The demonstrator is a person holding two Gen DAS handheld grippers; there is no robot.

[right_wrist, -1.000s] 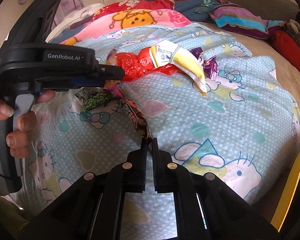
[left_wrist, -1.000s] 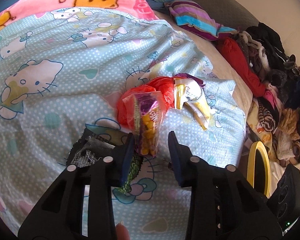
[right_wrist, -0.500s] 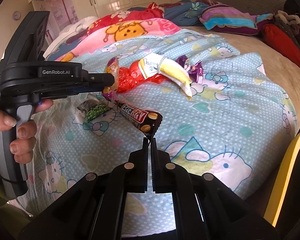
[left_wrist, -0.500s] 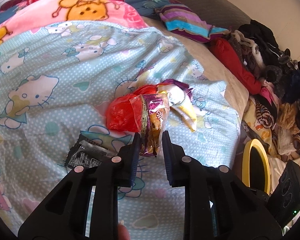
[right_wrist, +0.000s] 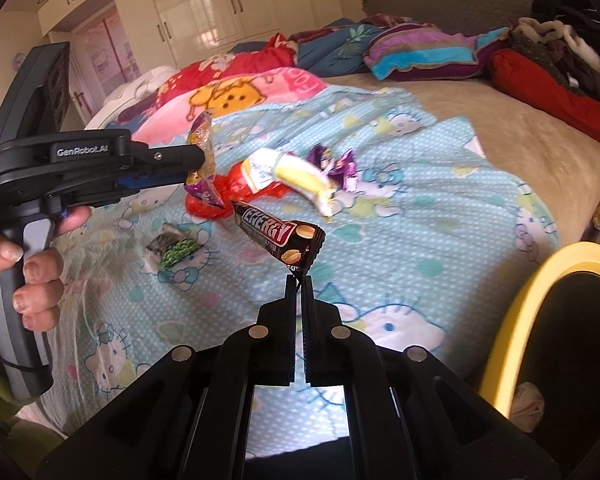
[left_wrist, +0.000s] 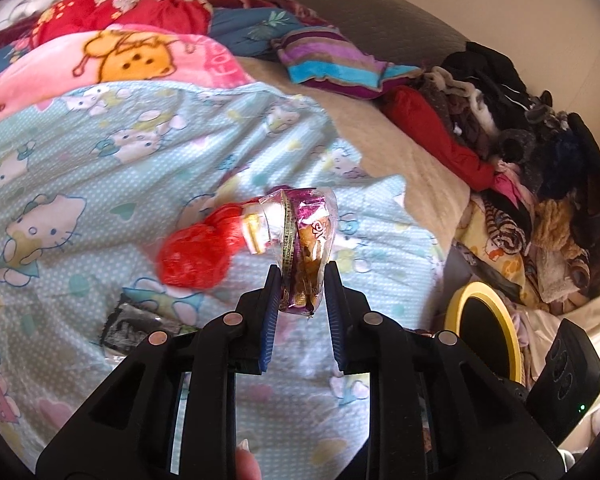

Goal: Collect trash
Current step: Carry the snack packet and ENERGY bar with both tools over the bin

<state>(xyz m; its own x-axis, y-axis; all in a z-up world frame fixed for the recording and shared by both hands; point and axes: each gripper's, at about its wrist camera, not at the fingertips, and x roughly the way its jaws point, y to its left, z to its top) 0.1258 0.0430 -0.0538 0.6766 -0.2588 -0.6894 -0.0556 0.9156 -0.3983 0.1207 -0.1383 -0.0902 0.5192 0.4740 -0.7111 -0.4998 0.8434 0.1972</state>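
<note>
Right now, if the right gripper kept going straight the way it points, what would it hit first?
Probably the light-blue cartoon-cat bedsheet, beyond the dark "ENERGY" bar wrapper the right gripper holds; depth is uncertain.

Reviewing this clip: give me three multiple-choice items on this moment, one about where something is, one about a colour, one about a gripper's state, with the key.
1. Where is the green-printed wrapper?
A. lying on the cartoon-cat blanket
B. inside the bin
C. in the right gripper

2. What colour is the rim of the bin?
A. blue
B. yellow
C. white

3. What is the right gripper doing?
A. open over the blanket
B. shut on nothing
C. shut on the Energy bar wrapper

Key: 1 A, it lies flat on the blanket, apart from both grippers. 2 B, the rim at the bed's edge is yellow. 3 C, its fingertips pinch the wrapper's corner and the wrapper hangs clear of the blanket.
</note>
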